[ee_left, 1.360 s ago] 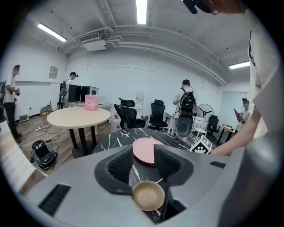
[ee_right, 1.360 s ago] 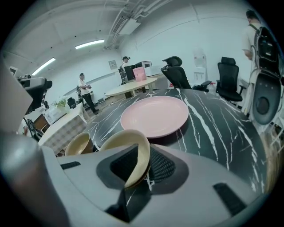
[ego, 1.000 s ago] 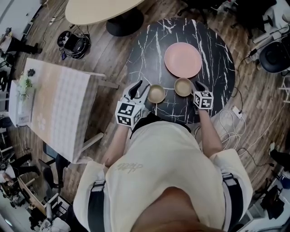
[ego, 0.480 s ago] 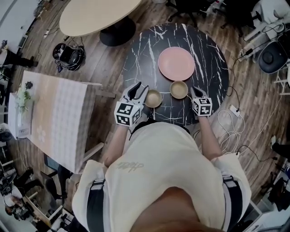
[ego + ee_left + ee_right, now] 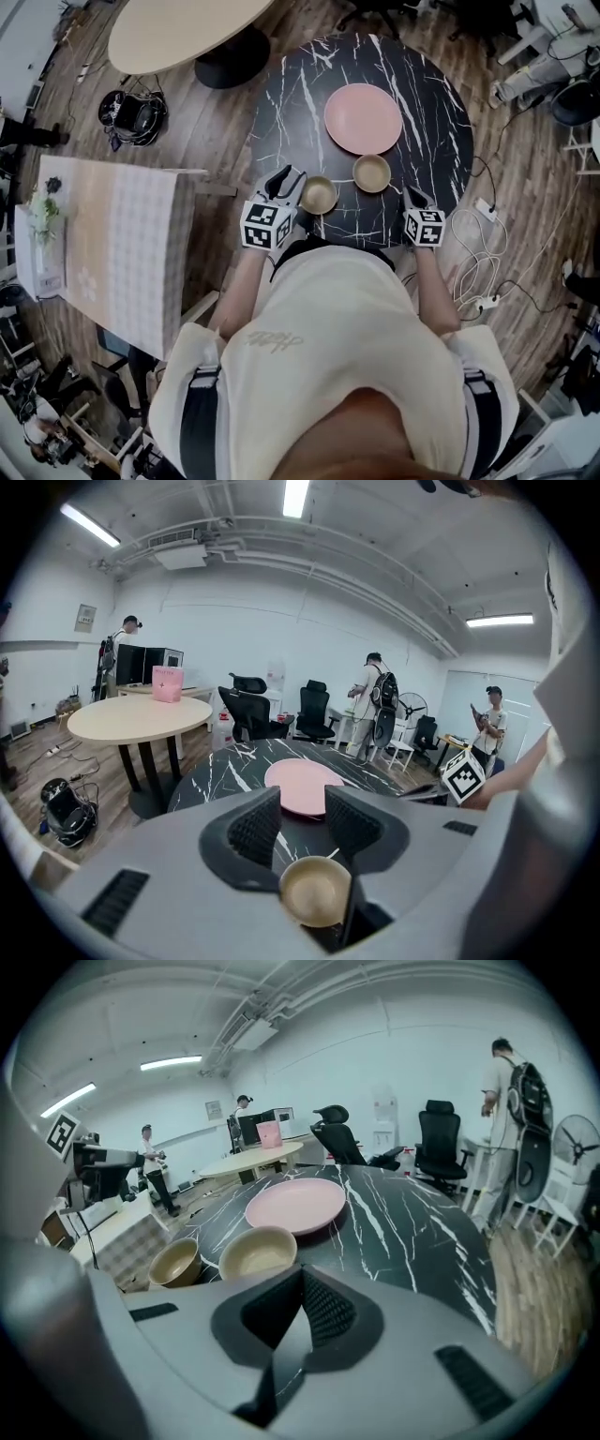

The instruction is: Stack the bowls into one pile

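Observation:
Two tan bowls stand apart on the black marble table [image 5: 431,112]. The left bowl [image 5: 319,194] [image 5: 314,890] [image 5: 176,1262] sits by my left gripper [image 5: 291,178] [image 5: 302,817], whose jaws are open. It shows low between the roots of the fingers, and the pads are not on it. The right bowl [image 5: 372,173] [image 5: 255,1251] stands free. My right gripper [image 5: 412,195] [image 5: 302,1277] is shut on nothing, near the table's front right edge and short of that bowl.
A pink plate [image 5: 364,119] [image 5: 302,786] [image 5: 295,1206] lies behind the bowls. A beige round table [image 5: 178,28] stands at the far left, a checked table [image 5: 122,244] at the left, and cables [image 5: 473,267] lie on the floor at the right. People and office chairs stand beyond.
My right gripper has drawn back from the right bowl toward the table's near edge. The left gripper stays beside the left bowl. Neither bowl has moved.

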A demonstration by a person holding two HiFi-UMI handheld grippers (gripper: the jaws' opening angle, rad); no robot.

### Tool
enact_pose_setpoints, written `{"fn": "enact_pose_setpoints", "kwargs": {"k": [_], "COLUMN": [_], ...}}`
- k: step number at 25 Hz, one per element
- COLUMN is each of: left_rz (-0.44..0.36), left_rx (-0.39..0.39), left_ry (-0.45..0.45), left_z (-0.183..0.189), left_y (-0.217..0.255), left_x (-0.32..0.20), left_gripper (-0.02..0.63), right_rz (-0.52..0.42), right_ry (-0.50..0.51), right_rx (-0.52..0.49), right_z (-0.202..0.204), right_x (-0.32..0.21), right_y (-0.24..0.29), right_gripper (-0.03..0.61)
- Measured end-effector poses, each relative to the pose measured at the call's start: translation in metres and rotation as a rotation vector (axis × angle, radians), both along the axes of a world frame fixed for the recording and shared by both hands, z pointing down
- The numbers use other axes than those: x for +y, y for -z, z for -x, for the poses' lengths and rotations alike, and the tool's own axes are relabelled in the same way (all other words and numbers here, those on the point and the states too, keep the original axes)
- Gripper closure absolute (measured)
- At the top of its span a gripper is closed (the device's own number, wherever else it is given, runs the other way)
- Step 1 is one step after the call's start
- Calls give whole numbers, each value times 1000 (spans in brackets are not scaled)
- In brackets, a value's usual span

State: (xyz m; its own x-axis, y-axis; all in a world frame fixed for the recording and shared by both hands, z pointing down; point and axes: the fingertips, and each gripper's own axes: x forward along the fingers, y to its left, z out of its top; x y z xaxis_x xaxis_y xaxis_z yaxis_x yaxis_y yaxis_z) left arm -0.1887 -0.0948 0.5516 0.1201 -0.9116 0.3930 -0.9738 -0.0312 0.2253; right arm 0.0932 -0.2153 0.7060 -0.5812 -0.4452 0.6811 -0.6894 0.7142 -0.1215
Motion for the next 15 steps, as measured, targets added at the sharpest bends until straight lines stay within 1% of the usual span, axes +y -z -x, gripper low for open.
{"fn": "enact_pose_setpoints", "kwargs": {"k": [3, 6, 9, 12, 15], "left_rz": [44, 70, 90, 109, 133], "left_rx": [13, 25, 37, 41, 39], "left_ry": [-14, -31, -52, -83, -109], "left_z": [0, 2, 2, 4, 7], "left_y": [-23, -41, -55, -69, -86], "left_x": [4, 7, 8, 10, 10], "left_gripper": [449, 449, 449, 449, 449], "right_rz": [11, 10, 21, 23, 17], "right_ry": [-24, -27, -60, -95, -107], "right_rx": [9, 18, 22, 15, 15], "right_z": [-11, -14, -18, -17, -14], "right_x": [13, 24, 32, 38, 44], "right_y": [-1, -3, -10, -13, -15], "right_gripper": [574, 574, 574, 574, 574]}}
